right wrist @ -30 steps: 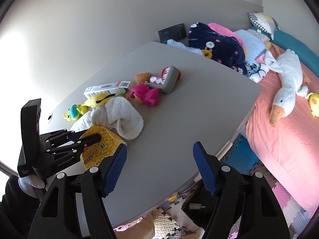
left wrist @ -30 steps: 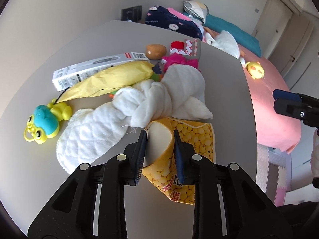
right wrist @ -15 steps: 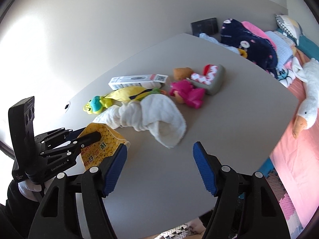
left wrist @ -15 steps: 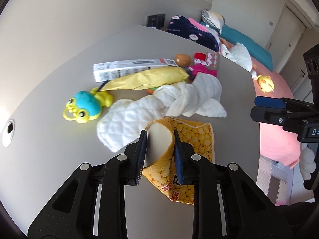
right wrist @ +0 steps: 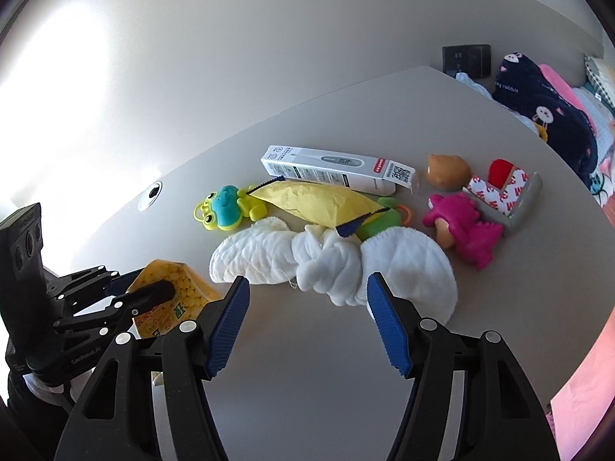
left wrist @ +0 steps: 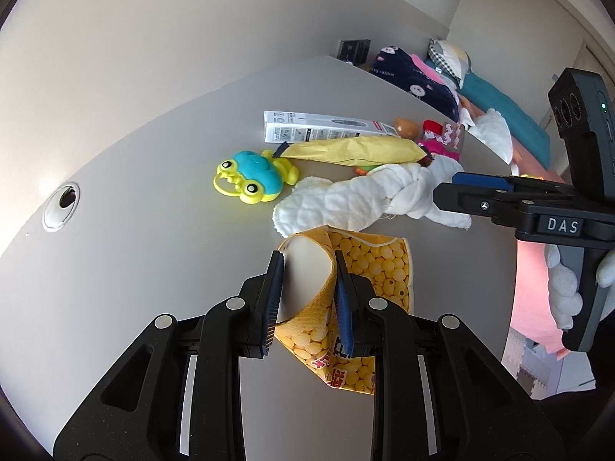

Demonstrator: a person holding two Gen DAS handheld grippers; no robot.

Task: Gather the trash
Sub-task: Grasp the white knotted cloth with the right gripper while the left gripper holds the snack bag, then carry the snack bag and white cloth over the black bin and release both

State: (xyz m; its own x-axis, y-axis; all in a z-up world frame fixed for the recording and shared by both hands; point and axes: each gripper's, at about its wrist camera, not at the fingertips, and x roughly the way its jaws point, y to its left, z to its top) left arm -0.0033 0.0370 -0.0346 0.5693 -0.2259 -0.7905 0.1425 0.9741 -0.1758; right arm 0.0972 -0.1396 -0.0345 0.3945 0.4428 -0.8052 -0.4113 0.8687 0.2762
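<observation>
My left gripper (left wrist: 307, 292) is clamped on the yellow snack bag (left wrist: 361, 280), its curled flap pinched between my two pads while the rest of the bag lies on the grey table (left wrist: 153, 230) near its front edge. My right gripper (right wrist: 307, 315) hangs with its blue pads spread wide and nothing between them, just above the knotted white cloth (right wrist: 330, 265). That cloth lies just beyond the snack bag, touching its far edge in the left wrist view. Behind the cloth a yellow pouch (right wrist: 315, 201) rests against a white thermometer box (right wrist: 334, 169), with a green and blue frog toy (right wrist: 225, 207) to their left. A pink toy (right wrist: 461, 223) and a red-and-white piece (right wrist: 503, 188) sit to the right.
</observation>
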